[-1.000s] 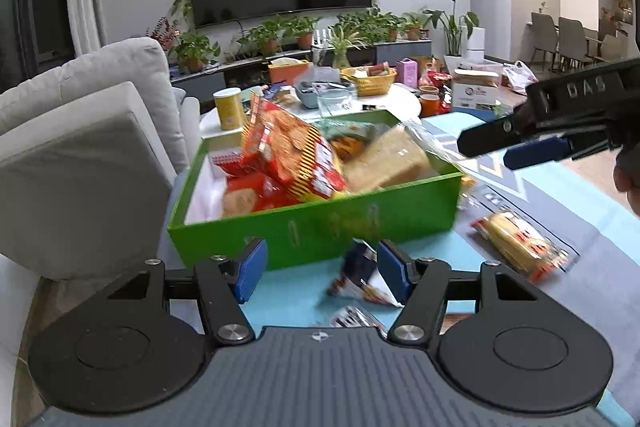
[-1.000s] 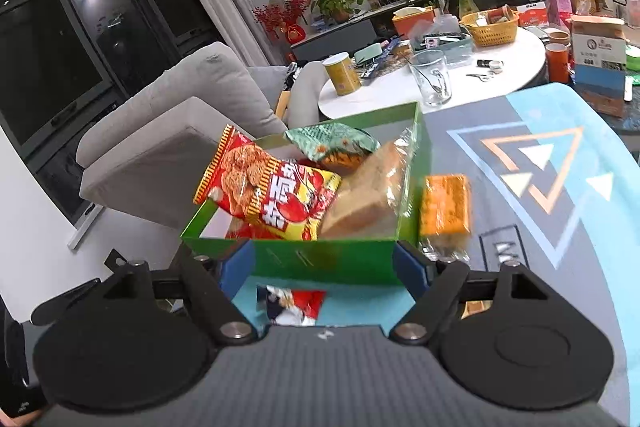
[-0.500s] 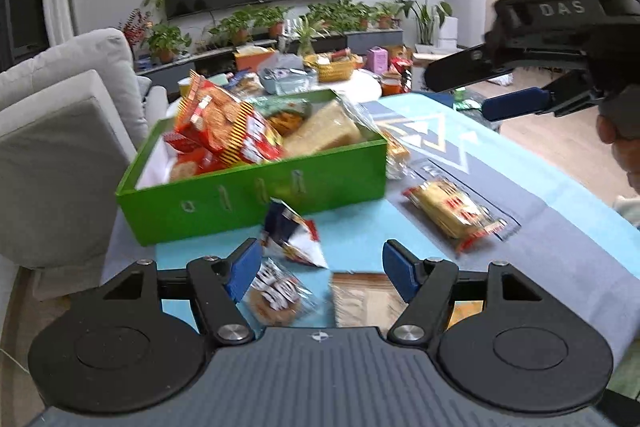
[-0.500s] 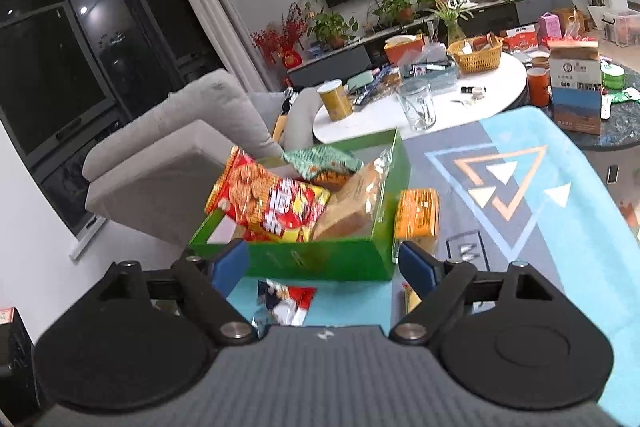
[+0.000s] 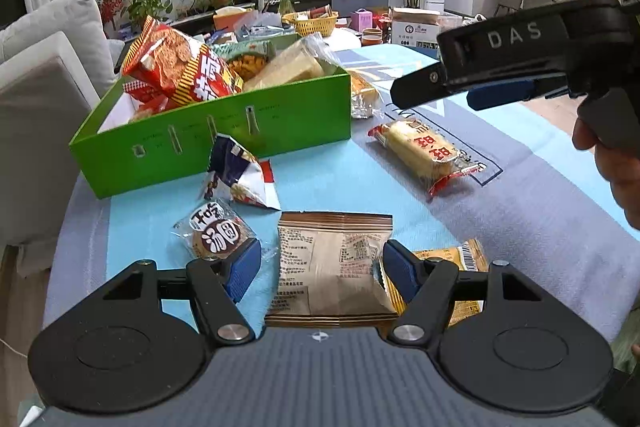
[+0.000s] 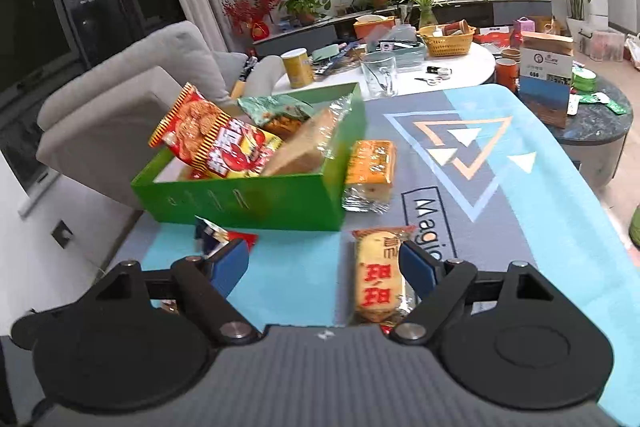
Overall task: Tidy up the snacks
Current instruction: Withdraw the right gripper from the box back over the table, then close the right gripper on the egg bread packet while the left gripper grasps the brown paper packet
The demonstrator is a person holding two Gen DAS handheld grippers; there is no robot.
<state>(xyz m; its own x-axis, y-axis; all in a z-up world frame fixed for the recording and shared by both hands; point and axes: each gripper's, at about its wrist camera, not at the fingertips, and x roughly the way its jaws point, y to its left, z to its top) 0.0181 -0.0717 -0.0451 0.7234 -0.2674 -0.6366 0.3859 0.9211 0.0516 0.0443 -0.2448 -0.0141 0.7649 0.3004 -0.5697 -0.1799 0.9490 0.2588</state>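
Left wrist view: left gripper (image 5: 320,265) jaws apart, just been opening, nothing gripped; brown packet (image 5: 334,269) lies flat on the blue mat (image 5: 320,187) between the pads, not pinched. Round cookie pack (image 5: 216,237) just beside the left pad, orange packet (image 5: 460,259) behind the right pad. Dark blue chip bag (image 5: 240,175) leans near the green box (image 5: 208,143), which holds a red bag (image 5: 180,67) and more snacks. Yellow cake pack (image 5: 424,151) lies right of the box. Right gripper (image 5: 460,91) hovers above it, side-on, holding nothing. Right wrist view: right gripper (image 6: 324,265) jaws partly open, empty; yellow cake pack (image 6: 378,275) on the mat just inside the right pad. Orange cracker pack (image 6: 370,163) lies against the box's (image 6: 248,201) right wall.
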